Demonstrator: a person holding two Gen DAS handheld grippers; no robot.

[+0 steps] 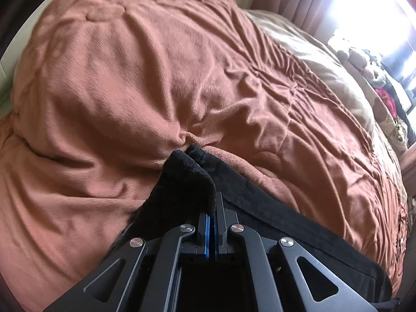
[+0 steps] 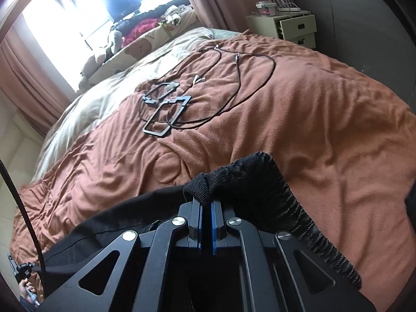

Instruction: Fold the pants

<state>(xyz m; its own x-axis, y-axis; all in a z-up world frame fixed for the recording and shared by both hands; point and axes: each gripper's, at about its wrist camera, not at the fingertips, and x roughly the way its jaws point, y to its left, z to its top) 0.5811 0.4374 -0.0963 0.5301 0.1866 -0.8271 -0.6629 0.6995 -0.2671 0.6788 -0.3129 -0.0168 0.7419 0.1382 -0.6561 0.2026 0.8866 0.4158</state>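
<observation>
The black pants [image 1: 273,213] lie on a rust-brown blanket [image 1: 130,78] over a bed. My left gripper [image 1: 212,208] is shut on a folded black edge of the pants [image 1: 187,176], held just above the blanket. In the right wrist view, my right gripper [image 2: 206,202] is shut on the ribbed black waistband [image 2: 247,179], which drapes to the right of the jaws [image 2: 312,228]. More black cloth hangs to the left [image 2: 104,223]. The fingertips of both grippers are hidden by cloth.
Black cables and flat black frames [image 2: 166,111] lie on the blanket [image 2: 312,117] further up the bed. A beige duvet [image 2: 109,88], stuffed toys and clothes [image 2: 145,26] sit by the bright window. A cream bedside drawer unit [image 2: 288,28] stands at the far right.
</observation>
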